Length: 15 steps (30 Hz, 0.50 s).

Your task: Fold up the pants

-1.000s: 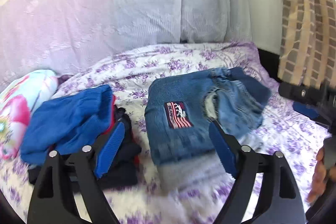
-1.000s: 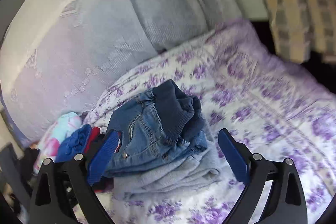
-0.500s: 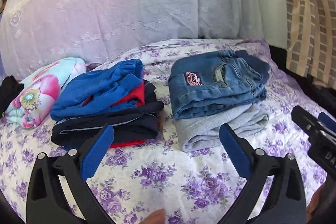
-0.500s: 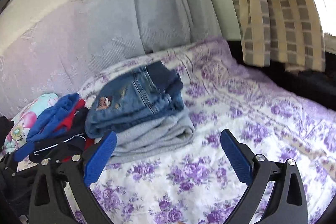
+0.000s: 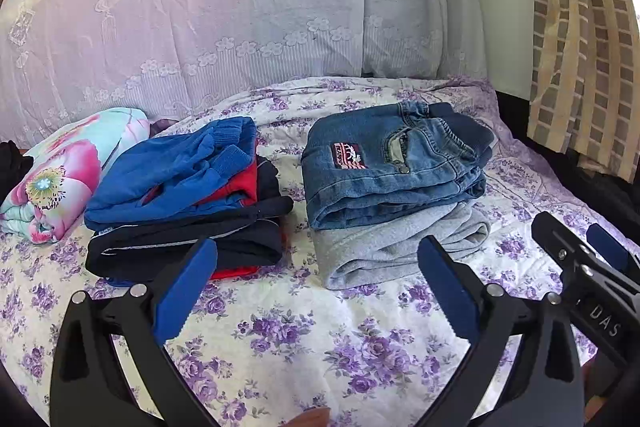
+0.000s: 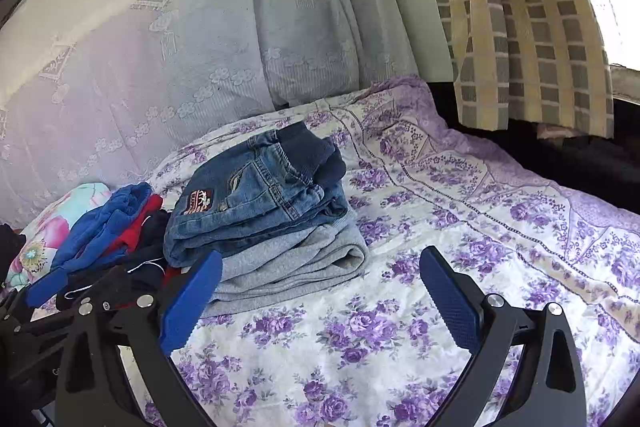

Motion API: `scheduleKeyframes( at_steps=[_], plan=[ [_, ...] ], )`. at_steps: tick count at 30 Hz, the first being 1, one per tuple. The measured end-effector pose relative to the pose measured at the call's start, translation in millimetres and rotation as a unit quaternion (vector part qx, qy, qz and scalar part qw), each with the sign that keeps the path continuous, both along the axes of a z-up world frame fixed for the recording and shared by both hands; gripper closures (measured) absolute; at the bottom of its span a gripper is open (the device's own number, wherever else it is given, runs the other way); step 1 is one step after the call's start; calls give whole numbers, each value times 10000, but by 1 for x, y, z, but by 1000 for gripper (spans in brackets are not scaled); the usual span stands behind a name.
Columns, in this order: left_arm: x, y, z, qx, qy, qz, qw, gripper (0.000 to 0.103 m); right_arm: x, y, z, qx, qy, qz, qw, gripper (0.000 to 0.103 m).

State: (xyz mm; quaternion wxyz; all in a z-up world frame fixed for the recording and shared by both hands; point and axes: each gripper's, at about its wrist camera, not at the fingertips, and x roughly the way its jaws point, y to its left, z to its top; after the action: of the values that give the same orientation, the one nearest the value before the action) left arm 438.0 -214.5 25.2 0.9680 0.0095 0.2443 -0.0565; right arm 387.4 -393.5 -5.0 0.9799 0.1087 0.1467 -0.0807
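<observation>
Folded blue jeans (image 5: 392,163) with a flag patch lie on top of folded grey pants (image 5: 400,247) on the bed; both also show in the right wrist view, the jeans (image 6: 260,195) on the grey pants (image 6: 288,263). My left gripper (image 5: 316,291) is open and empty, held back from the stack above the bedspread. My right gripper (image 6: 320,295) is open and empty, just right of and short of the stack. The right gripper also shows at the right edge of the left wrist view (image 5: 584,267).
A second pile of folded blue, red and black clothes (image 5: 184,199) lies left of the jeans. A floral pillow (image 5: 60,171) lies at the far left. The purple-flowered bedspread (image 5: 304,339) meets a lace-covered headboard (image 5: 240,27) behind. A checked curtain (image 6: 520,19) hangs on the right.
Both grippers have drawn back and away from the jeans stack, which now lies further off. The jeans rest let go on the grey pants.
</observation>
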Motion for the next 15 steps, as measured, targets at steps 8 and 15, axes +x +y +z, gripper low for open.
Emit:
scheduleKeyframes(
  at_steps=[8,15],
  plan=[
    [1,2,0,-82,95,-21,9999,5,-2,0,1,-75,-6,-23,10000,3],
    [-3,2,2,-79,-39,33,10000,5,-3,1,2,-75,-32,-16,10000,3]
  ],
)
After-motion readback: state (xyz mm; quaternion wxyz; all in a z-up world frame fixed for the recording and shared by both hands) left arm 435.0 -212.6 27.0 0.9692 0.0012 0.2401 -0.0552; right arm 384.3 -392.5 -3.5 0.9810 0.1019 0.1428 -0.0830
